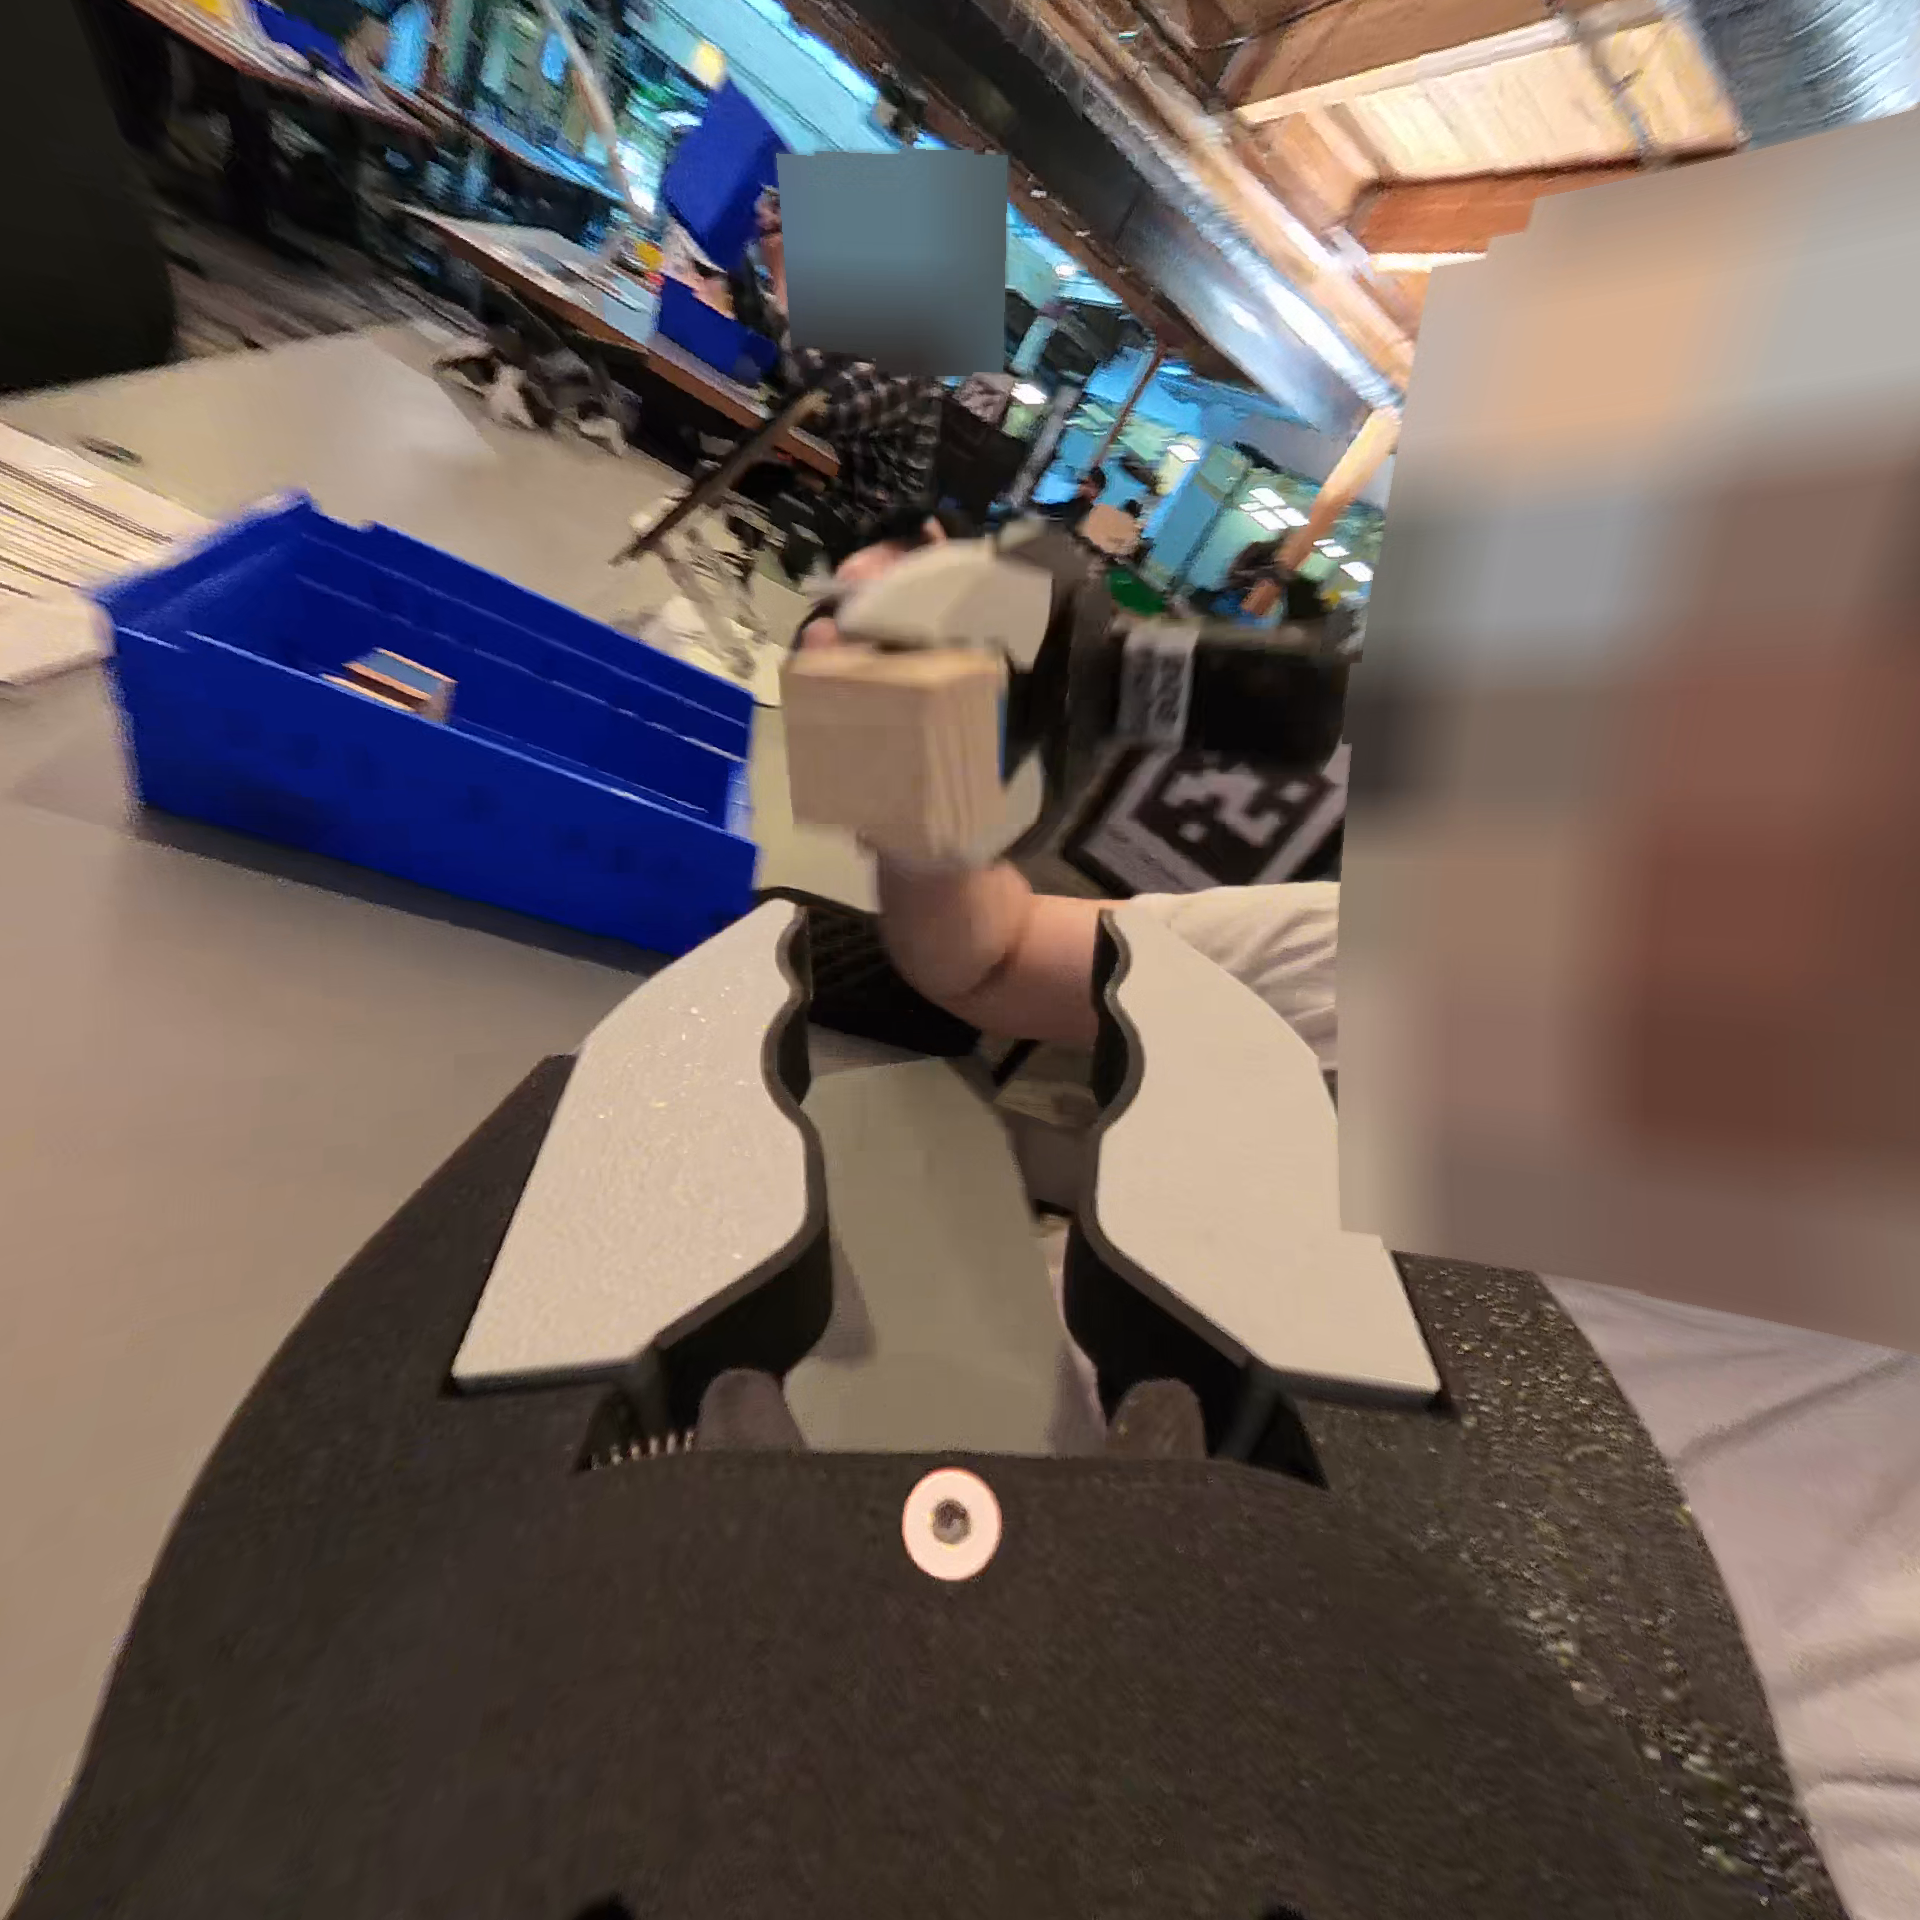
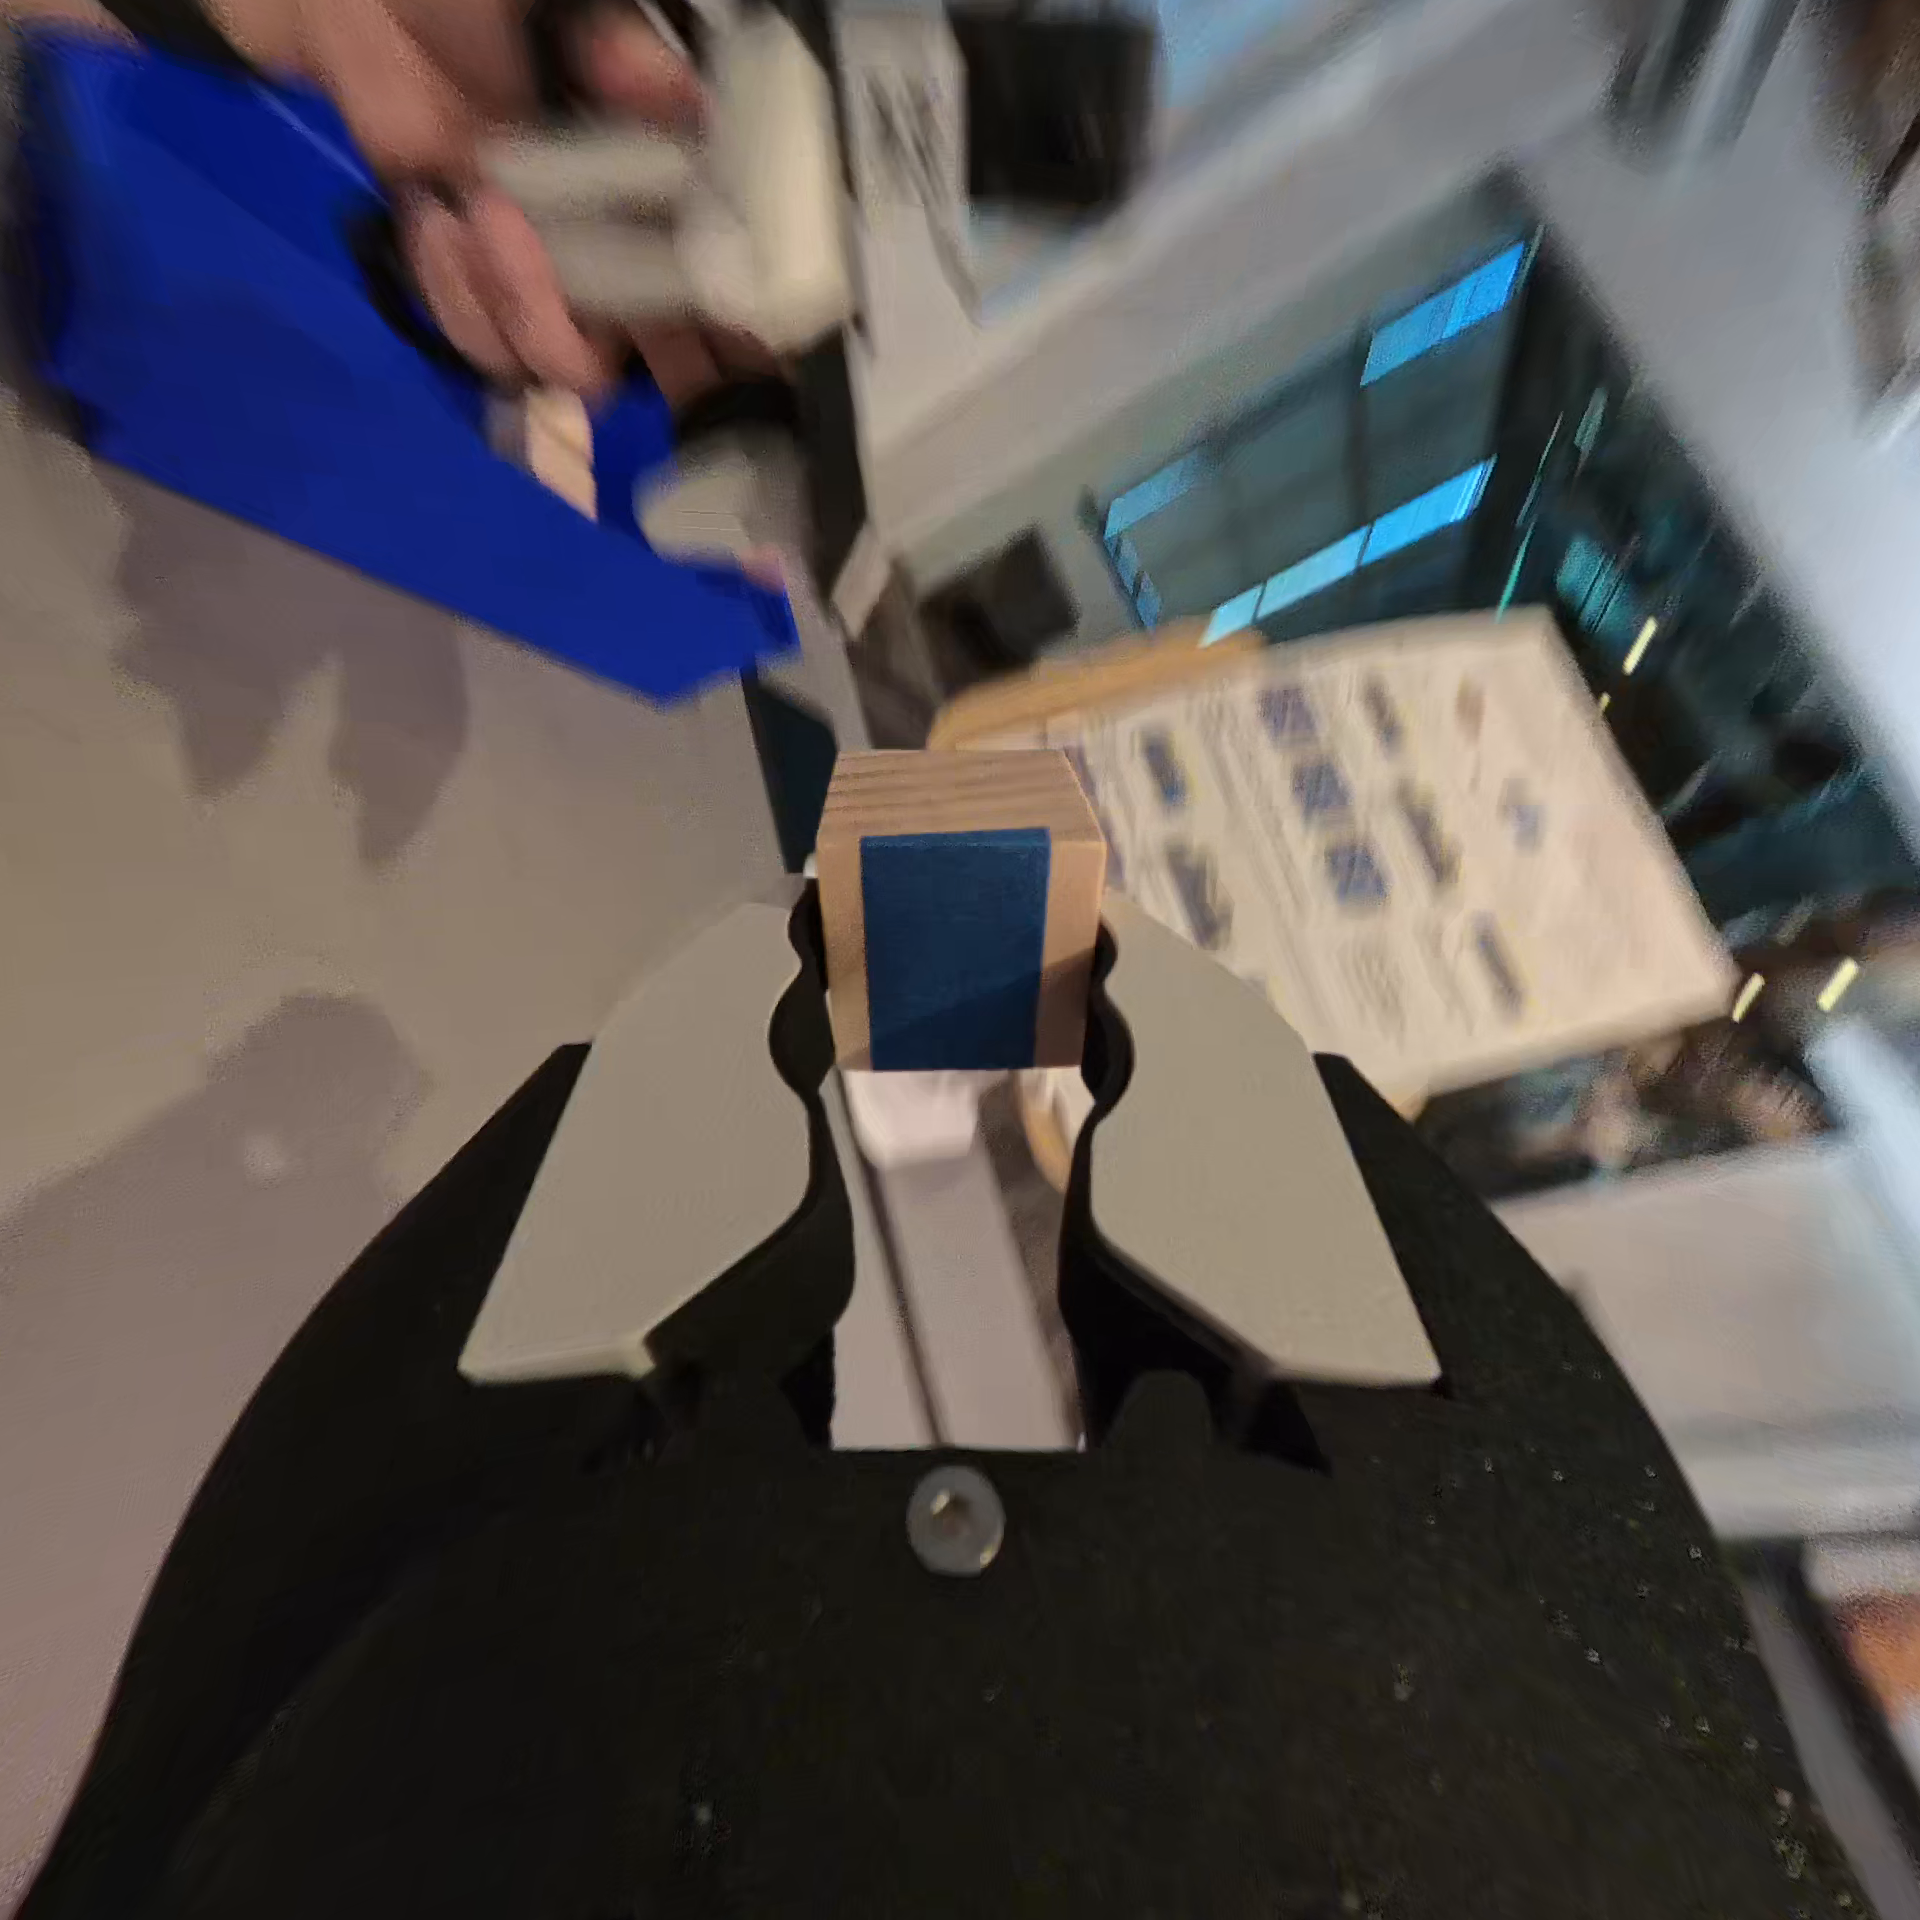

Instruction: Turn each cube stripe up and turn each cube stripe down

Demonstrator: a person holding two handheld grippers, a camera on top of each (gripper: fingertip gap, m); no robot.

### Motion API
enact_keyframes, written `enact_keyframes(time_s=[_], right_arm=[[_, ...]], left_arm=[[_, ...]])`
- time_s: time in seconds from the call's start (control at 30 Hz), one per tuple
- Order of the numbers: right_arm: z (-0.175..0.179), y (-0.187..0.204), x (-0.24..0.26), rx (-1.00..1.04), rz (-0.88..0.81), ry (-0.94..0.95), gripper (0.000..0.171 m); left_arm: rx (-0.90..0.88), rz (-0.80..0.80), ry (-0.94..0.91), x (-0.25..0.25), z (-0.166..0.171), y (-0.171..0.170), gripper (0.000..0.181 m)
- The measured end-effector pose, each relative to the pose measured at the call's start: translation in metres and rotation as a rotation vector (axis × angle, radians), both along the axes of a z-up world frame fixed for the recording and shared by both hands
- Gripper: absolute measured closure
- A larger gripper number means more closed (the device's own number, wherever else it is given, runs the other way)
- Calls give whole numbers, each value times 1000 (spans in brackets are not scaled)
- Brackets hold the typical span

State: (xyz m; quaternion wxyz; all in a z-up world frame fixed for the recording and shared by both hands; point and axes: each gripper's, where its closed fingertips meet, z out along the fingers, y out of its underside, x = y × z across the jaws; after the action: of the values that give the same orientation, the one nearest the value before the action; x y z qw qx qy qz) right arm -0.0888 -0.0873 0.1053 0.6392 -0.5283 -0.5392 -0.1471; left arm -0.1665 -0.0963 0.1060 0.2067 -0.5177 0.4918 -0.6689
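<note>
In the right wrist view my right gripper [image 2: 948, 971] is shut on a wooden cube [image 2: 956, 800], held above the grey table; its blue stripe faces the camera. In the left wrist view the same cube [image 1: 883, 748] shows plain wood, clamped between the right gripper's grey fingers [image 1: 935, 608], in the air just beyond my left gripper [image 1: 945, 935]. The left gripper is open and empty. A blue bin [image 1: 447, 831] stands at left on the table with a second cube [image 1: 400, 681] inside, blue face up. The bin [image 2: 260, 364] and that cube [image 2: 561, 447] show blurred in the right wrist view.
The grey table [image 1: 208, 1039] extends left and forward. A printed sheet [image 1: 62, 520] lies behind the bin. A black-and-white marker panel [image 1: 1216, 821] sits behind the held cube. A board with printed paper [image 2: 1351, 831] lies off the table edge. A person stands at the benches behind.
</note>
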Motion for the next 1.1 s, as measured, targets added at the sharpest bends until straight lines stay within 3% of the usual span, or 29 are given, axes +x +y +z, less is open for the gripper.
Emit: enact_keyframes(time_s=[0.07,0.13,0.23,0.37,0.47,0.63,1.03,1.1], right_arm=[[-3,7,71,-305,-216,101,126],[-24,7,151,-634,-481,350,126],[-91,5,257,-978,-841,608,125],[-187,-9,332,-1310,-1174,669,125],[-217,-13,344,-1401,-1255,647,125],[-237,-17,353,-1432,-1364,561,125],[-254,-17,367,-1419,-1477,455,125],[-249,-18,365,-1423,-1467,451,112]], left_arm=[[87,72,13,-8,2,9,130],[144,119,38,-13,3,14,131],[187,150,51,-16,5,15,133],[198,139,68,-18,4,10,135],[211,134,74,-19,4,6,136],[222,131,75,-20,5,5,137],[239,122,80,-22,6,1,140],[265,148,84,-27,9,4,138]])
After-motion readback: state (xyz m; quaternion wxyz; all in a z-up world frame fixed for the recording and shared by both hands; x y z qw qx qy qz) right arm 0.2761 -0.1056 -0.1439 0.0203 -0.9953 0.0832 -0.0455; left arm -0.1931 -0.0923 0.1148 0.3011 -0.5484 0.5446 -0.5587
